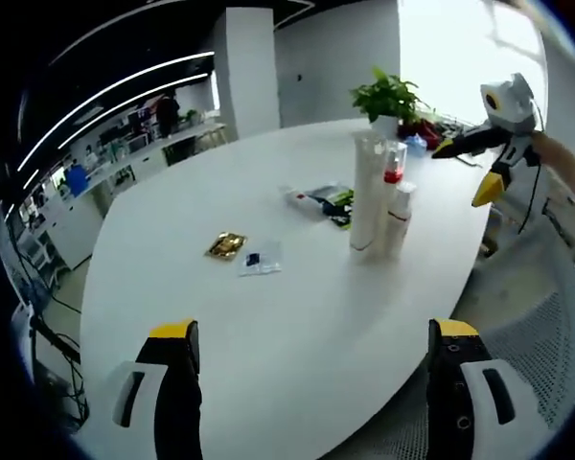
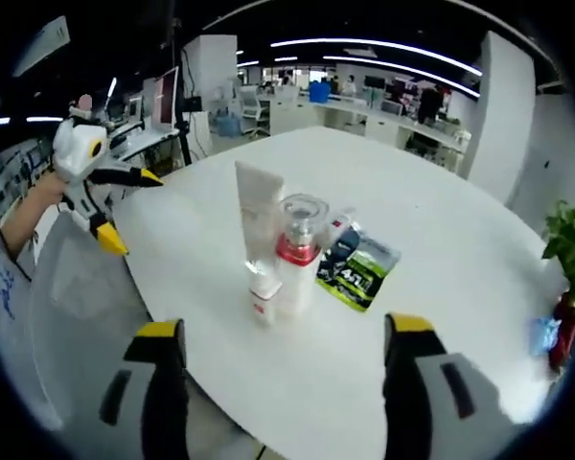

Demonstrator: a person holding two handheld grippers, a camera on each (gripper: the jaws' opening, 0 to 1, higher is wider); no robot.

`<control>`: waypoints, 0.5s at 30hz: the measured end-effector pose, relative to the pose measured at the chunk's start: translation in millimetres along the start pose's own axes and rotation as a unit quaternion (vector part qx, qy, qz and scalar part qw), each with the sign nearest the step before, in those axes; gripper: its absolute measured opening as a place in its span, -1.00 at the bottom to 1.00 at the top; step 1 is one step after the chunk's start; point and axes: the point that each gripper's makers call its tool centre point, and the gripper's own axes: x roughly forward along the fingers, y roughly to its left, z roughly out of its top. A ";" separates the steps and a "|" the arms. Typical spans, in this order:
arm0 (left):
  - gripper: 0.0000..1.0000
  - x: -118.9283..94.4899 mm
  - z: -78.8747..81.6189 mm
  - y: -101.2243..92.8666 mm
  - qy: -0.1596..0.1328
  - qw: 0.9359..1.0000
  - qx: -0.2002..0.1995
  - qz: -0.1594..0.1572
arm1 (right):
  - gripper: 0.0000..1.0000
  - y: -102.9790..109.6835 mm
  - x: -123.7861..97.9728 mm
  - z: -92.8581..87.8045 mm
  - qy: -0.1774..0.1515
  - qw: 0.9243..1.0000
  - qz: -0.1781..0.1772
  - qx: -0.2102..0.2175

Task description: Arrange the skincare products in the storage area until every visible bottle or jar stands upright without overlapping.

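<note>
Three skincare items stand upright in a tight cluster on the white table (image 1: 268, 326): a tall white tube (image 1: 367, 192) (image 2: 259, 216), a clear bottle with a red collar (image 1: 394, 163) (image 2: 298, 259) and a small white bottle (image 1: 400, 218) (image 2: 265, 295). Whether they touch is unclear. My left gripper (image 1: 313, 335) hangs open over the near table edge, well short of the cluster, and appears at the left in the right gripper view (image 2: 132, 211). My right gripper (image 2: 286, 331) is open just in front of the cluster, holding nothing, and also enters from the right (image 1: 465, 171).
A green-black pouch (image 1: 340, 203) (image 2: 359, 268) lies flat beside the cluster with a small tube (image 1: 300, 197). A gold packet (image 1: 226, 245) and a clear blue packet (image 1: 259, 261) lie mid-table. A potted plant (image 1: 388, 96) stands at the far edge. A mesh chair (image 1: 537, 355) is nearby.
</note>
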 end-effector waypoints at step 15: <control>0.93 -0.8 -9.0 4.1 0.041 0.999 -0.027 0.016 | -0.15 -60.8 53.3 18.7 0.007 1.000 0.008 -0.002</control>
